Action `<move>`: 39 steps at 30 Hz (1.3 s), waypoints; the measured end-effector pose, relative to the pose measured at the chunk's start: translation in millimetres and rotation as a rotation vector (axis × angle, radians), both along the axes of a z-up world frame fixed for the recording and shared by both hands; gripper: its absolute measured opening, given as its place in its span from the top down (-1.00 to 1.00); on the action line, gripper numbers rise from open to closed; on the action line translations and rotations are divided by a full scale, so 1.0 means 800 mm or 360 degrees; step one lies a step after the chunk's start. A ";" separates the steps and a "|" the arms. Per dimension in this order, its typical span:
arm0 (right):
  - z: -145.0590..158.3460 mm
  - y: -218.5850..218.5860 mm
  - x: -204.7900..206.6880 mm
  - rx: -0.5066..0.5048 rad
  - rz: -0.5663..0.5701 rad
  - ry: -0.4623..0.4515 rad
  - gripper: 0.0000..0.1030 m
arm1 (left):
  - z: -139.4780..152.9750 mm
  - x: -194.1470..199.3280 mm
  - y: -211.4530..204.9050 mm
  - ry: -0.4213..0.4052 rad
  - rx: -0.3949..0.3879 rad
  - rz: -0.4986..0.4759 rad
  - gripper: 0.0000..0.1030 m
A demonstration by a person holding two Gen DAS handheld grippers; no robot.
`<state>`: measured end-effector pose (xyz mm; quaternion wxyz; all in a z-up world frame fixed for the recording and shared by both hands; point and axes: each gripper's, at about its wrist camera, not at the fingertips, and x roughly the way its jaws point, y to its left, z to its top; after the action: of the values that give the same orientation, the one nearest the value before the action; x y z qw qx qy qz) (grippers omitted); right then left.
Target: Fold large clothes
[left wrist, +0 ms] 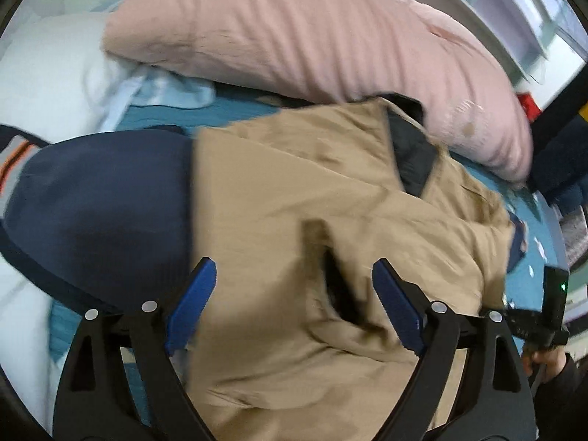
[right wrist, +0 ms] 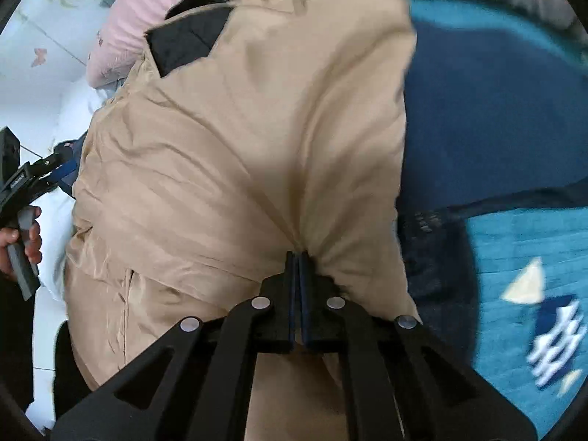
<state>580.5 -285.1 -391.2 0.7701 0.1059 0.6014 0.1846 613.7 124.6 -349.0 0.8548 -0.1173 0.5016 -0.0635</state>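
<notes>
A large tan jacket (left wrist: 330,198) with a black collar lining (left wrist: 411,154) lies on the bed. My left gripper (left wrist: 292,286) is open just above the jacket's middle, its blue pads (left wrist: 194,297) apart and holding nothing. In the right wrist view the same jacket (right wrist: 239,147) fills the middle, its black lining (right wrist: 187,40) at the top left. My right gripper (right wrist: 297,261) is shut on a bunched fold of the tan jacket, with creases fanning out from the pinch. The left gripper also shows at the left edge of the right wrist view (right wrist: 55,169).
A navy garment (left wrist: 99,198) lies left of the jacket and shows in the right wrist view (right wrist: 488,117) too. A pink pillow (left wrist: 312,33) lies behind. The bed has a teal patterned cover (right wrist: 514,257). White bedding (left wrist: 47,70) sits at the far left.
</notes>
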 end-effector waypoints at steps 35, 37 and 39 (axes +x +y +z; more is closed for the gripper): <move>0.034 -0.046 0.171 -0.0155 -0.0314 -0.0149 0.14 | -0.046 0.151 0.047 0.0216 0.0063 0.0131 -0.73; 0.038 -0.044 0.169 -0.0132 -0.0302 -0.0163 0.31 | -0.051 0.152 0.046 0.0222 0.0073 0.0148 -0.73; 0.042 -0.041 0.165 -0.0137 -0.0283 -0.0182 0.54 | -0.053 0.152 0.038 0.0221 0.0147 0.0119 -0.70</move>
<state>712.8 -318.3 -357.6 0.8204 0.1148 0.5520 0.0952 735.2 155.4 -391.8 0.8241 -0.1005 0.5574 0.0000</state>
